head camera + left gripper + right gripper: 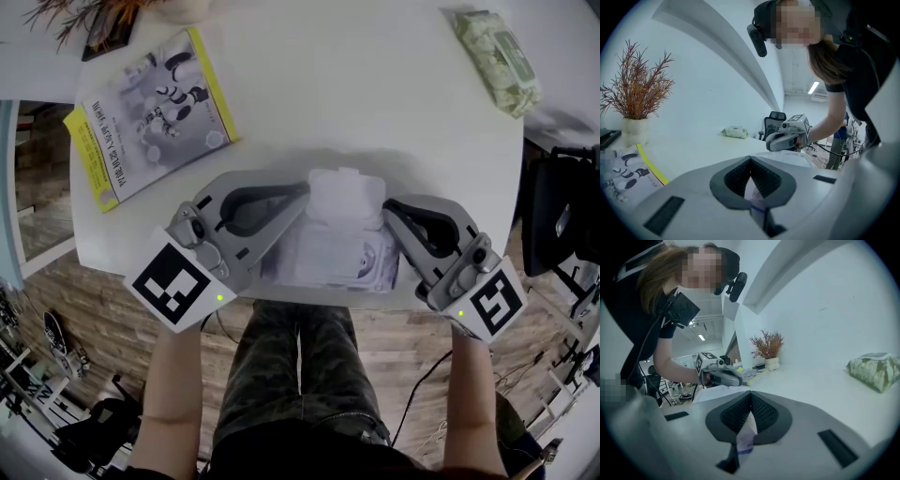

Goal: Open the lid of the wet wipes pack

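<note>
Closest in, the left hand-held gripper (pixel 298 208) and the right hand-held gripper (pixel 388 214), two in all, face each other across the white wet wipes pack (pixel 328 251). Each has its jaws pressed together on a thin strip of the pack's film, white with a little blue print, as both gripper views show. Pinching opposite ends this way seems meant to pin the soft pack flat so that the lid can be worked. One white table (pixel 356 94) carries everything, and the pack lies at its front edge, right before the person. Next in size is one magazine (pixel 155 112) with a yellow border, set aside at the left. Wipes packs number two: the held one and a green pack (pixel 495 58), well apart at the far right corner. One dried plant (pixel 635 89) stands in one vase (pixel 635 131) at the far left. Smallest is the lid (pixel 345 192), a white flap on the pack's far side; whether it is lifted I cannot tell.
</note>
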A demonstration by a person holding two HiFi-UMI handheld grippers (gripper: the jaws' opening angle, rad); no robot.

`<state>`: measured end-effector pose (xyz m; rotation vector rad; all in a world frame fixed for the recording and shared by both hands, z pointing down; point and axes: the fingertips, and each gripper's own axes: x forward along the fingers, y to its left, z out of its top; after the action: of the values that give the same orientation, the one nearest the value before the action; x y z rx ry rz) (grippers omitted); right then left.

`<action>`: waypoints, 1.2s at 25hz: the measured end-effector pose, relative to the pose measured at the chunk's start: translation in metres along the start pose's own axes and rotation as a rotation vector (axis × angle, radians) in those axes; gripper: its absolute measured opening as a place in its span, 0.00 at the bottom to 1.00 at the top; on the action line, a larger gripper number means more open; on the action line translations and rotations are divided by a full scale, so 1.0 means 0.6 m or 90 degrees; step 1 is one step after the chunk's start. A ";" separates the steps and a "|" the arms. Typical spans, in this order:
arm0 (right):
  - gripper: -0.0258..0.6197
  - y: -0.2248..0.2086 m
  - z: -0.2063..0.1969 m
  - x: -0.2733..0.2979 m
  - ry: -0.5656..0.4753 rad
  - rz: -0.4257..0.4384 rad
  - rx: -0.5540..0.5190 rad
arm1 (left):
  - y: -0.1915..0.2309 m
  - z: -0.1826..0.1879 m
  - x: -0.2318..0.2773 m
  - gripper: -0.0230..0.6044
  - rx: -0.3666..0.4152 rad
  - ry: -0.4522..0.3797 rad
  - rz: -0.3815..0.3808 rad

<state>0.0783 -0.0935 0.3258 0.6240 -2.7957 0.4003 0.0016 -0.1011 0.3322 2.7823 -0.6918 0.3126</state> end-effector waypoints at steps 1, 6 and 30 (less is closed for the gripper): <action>0.07 0.000 -0.001 0.000 0.000 0.001 0.001 | 0.001 0.000 0.001 0.06 -0.001 0.000 0.001; 0.07 -0.002 -0.001 0.000 -0.004 0.004 0.006 | 0.004 0.000 0.005 0.06 -0.002 0.000 0.004; 0.07 -0.019 -0.005 0.003 0.000 0.004 0.006 | 0.012 0.001 0.013 0.06 0.000 0.005 0.011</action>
<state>0.0823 -0.1034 0.3318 0.6169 -2.7977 0.4157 0.0053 -0.1108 0.3352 2.7758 -0.7150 0.3260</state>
